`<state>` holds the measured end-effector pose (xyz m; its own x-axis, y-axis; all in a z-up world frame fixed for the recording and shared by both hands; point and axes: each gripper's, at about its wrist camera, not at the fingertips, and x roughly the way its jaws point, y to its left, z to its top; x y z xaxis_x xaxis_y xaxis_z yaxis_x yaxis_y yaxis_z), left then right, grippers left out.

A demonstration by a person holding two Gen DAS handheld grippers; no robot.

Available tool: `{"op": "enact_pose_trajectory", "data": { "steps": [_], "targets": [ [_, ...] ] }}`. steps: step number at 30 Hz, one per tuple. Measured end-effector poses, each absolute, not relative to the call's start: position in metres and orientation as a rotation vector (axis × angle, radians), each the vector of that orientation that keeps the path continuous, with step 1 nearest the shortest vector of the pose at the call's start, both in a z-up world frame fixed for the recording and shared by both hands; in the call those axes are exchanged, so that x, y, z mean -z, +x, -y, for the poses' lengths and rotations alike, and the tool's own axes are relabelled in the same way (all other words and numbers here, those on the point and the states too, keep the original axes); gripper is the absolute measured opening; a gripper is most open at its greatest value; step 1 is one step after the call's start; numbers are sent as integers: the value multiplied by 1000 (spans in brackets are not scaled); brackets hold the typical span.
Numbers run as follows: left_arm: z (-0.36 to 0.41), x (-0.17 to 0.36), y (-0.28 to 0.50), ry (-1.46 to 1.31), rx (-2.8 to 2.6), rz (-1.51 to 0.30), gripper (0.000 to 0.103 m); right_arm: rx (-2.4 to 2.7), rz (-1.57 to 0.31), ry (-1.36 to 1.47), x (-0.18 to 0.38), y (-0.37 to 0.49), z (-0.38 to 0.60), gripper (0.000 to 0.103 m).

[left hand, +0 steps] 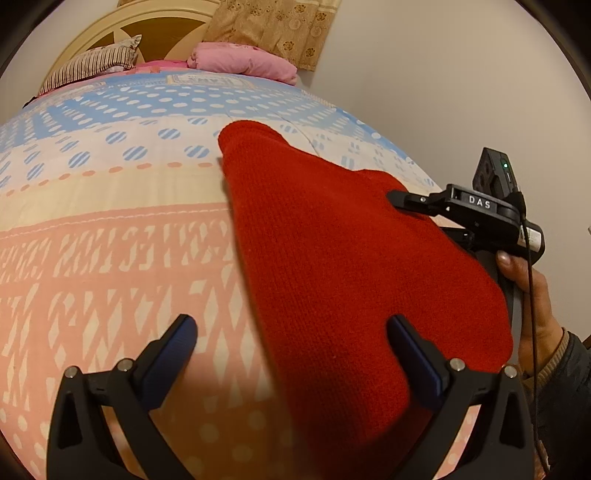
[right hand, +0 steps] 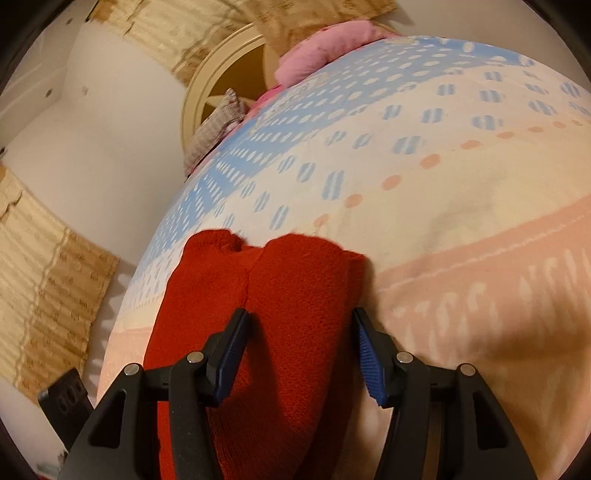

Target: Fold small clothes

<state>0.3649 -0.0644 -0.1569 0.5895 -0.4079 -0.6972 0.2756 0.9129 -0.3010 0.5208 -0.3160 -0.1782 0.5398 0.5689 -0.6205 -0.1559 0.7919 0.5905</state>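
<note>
Red knitwear (left hand: 332,266) lies spread on the bed (left hand: 110,229), toward its right side in the left wrist view, over a patterned cover of pink, cream and blue bands. In the right wrist view the same garment (right hand: 295,280) shows a fold line running down its middle.

The left gripper (left hand: 291,332) hangs over the garment's near edge with its jaws released and wide apart; one finger stands above the red knit, the other above the pink cover. The right gripper (right hand: 299,325) sits low over the garment with its jaws parted and the knit lying between them, the pads not pressing on it. A hand (left hand: 524,280) in a dark sleeve holds that gripper.

At the head of the bed lie a striped pillow (left hand: 92,66) and a pink quilt (left hand: 240,62), before a cream headboard (left hand: 122,29) and a gold curtain (left hand: 273,29).
</note>
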Motion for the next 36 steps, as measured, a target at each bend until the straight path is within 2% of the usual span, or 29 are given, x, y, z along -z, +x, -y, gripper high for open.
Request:
{"op": "enact_pose_trajectory", "data": {
  "steps": [3,7,13,20,23,27,30,36],
  "targets": [
    [66,157,365,-170,402,-852,103,-480,-904,519,180,521,316,57],
    [66,156,364,-172,411,-850,103,-529,-917,552,185,522,316,41],
    [66,156,363,-181,436,-846,103,-553,-916,532,185,519,309,34],
    [67,155,363,-190,476,-847,101,-536,-876,492,181,512,305,30],
    [71,154,362,-173,488,-848,94,-528,-858,477,179,509,306,29],
    [75,153,361,-179,540,-854,73,-514,-831,450,175,505,304,28],
    [77,151,360,-182,538,-855,63,-502,-823,438,172,502,303,28],
    [81,142,351,-138,502,-837,48,-465,-832,409,166,496,299,28]
  ]
}}
